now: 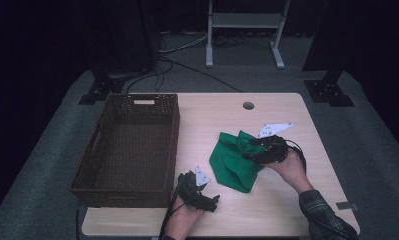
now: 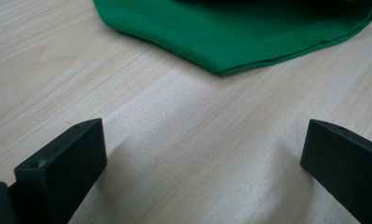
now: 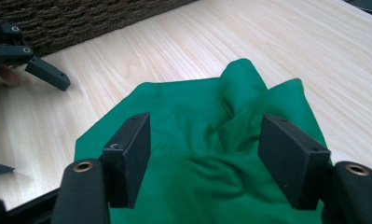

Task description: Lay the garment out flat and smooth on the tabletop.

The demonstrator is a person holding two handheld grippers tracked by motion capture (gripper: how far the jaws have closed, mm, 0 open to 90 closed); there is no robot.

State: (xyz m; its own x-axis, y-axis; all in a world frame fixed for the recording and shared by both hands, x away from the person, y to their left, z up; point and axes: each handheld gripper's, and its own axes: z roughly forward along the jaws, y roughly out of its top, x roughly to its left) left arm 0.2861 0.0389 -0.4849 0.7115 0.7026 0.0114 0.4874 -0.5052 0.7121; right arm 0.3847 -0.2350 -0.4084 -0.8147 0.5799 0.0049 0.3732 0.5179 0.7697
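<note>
On the light wood table (image 1: 267, 210), a green cloth (image 1: 235, 160) lay crumpled right of the wicker basket (image 1: 132, 145). Right gripper (image 3: 204, 154) hovered over it, jaws about halfway apart, cloth between them but not pinched. Left gripper (image 2: 202, 158) sat wide open near the front edge, holding nothing.

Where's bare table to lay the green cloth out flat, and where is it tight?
Free: the far table strip beyond the green cloth, around the round hole, and the near right corner. The wicker basket is empty. Tight: the gap between basket and cloth, where the left gripper sits; the right gripper is over the cloth.
</note>
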